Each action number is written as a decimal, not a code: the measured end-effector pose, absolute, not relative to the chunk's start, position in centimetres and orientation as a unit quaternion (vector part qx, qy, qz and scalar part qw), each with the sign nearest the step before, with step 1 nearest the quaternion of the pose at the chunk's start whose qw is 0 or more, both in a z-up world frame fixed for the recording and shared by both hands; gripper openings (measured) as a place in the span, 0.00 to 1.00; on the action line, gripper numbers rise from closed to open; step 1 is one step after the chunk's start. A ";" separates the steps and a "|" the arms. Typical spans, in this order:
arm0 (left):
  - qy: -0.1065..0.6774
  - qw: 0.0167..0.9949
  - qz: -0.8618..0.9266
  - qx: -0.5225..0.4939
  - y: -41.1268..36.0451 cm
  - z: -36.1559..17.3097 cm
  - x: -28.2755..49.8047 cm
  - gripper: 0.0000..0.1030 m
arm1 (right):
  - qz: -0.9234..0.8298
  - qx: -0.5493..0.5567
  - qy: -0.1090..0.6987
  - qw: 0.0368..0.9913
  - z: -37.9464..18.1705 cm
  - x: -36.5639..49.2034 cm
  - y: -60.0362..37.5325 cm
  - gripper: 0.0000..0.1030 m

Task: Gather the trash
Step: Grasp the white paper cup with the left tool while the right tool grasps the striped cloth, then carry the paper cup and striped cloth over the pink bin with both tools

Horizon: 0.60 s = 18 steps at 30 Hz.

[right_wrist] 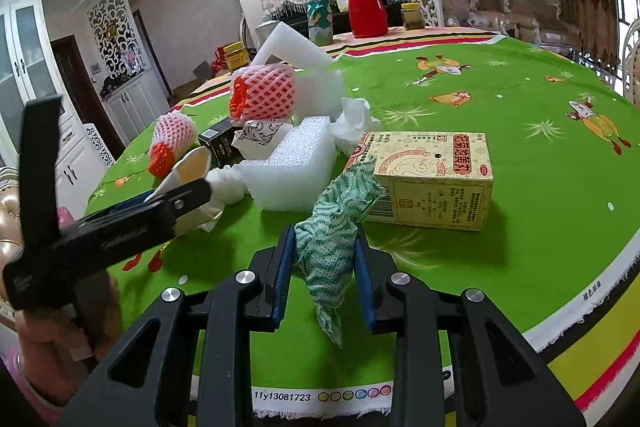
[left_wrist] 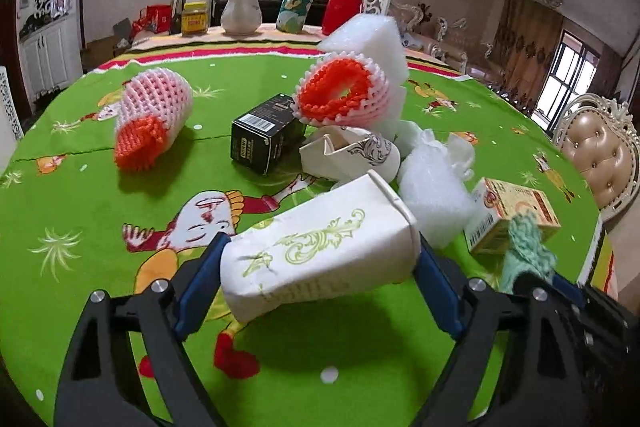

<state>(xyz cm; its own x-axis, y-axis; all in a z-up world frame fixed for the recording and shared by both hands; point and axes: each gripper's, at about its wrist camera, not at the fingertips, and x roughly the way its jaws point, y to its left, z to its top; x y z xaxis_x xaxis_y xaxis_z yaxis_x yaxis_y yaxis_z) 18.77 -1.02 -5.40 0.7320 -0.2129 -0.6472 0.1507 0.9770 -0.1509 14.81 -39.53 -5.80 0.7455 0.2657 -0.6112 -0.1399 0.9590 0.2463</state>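
Gripping a white paper carton point(left_wrist: 320, 247) crosswise, the left gripper point(left_wrist: 320, 267) held it lifted above the green worktop point(left_wrist: 80, 207), its long axis running left to right between the blue pads, which pressed on its two ends. The right gripper point(right_wrist: 325, 255) had its jaws closed on a crumpled green cloth point(right_wrist: 336, 227), which stood upright between them just near of a yellow medicine box point(right_wrist: 432, 179). Remaining trash lay farther off: white foam block point(right_wrist: 288, 171), black box point(left_wrist: 264, 135), two foam fruit nets point(left_wrist: 152, 119), tissue point(right_wrist: 356, 123). Both loads looked ready to carry away; no bin showed in either view. The worktop's near edge lay close under the right gripper, with open cloth to its right.
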 end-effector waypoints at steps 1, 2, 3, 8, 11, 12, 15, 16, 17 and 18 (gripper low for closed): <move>0.349 0.931 -0.098 -0.044 -0.8 -5.2 18.3 0.83 | 0.110 0.093 0.339 0.930 -5.8 14.8 -39.5 0.28; 0.346 0.932 -0.099 -0.045 -0.6 -5.1 17.9 0.83 | 0.110 0.093 0.339 0.930 -5.9 14.8 -39.5 0.28; 0.343 0.933 -0.099 -0.047 -0.4 -4.9 17.6 0.83 | 0.110 0.092 0.340 0.930 -5.9 14.8 -39.5 0.28; 0.323 0.941 -0.094 -0.046 0.7 -4.3 15.5 0.83 | 0.110 0.086 0.341 0.930 -5.9 14.7 -39.0 0.28; 0.308 0.946 -0.089 -0.037 1.2 -4.1 14.4 0.83 | 0.111 0.082 0.342 0.930 -5.9 14.7 -38.8 0.28; 0.305 0.947 -0.088 -0.036 1.3 -4.0 14.0 0.83 | 0.111 0.082 0.341 0.930 -5.9 14.7 -38.7 0.28; 0.298 0.950 -0.085 -0.033 1.8 -3.9 13.3 0.83 | 0.111 0.077 0.338 0.931 -5.7 14.6 -38.4 0.28; 0.295 0.951 -0.084 -0.032 2.0 -3.9 13.0 0.83 | 0.112 0.074 0.336 0.932 -5.7 14.4 -38.1 0.28; 0.292 0.952 -0.083 -0.031 2.1 -3.9 12.7 0.83 | 0.115 0.070 0.333 0.933 -5.6 14.3 -37.8 0.28; 0.291 0.953 -0.082 -0.031 2.2 -3.8 12.6 0.83 | 0.116 0.065 0.331 0.934 -5.5 14.1 -37.6 0.28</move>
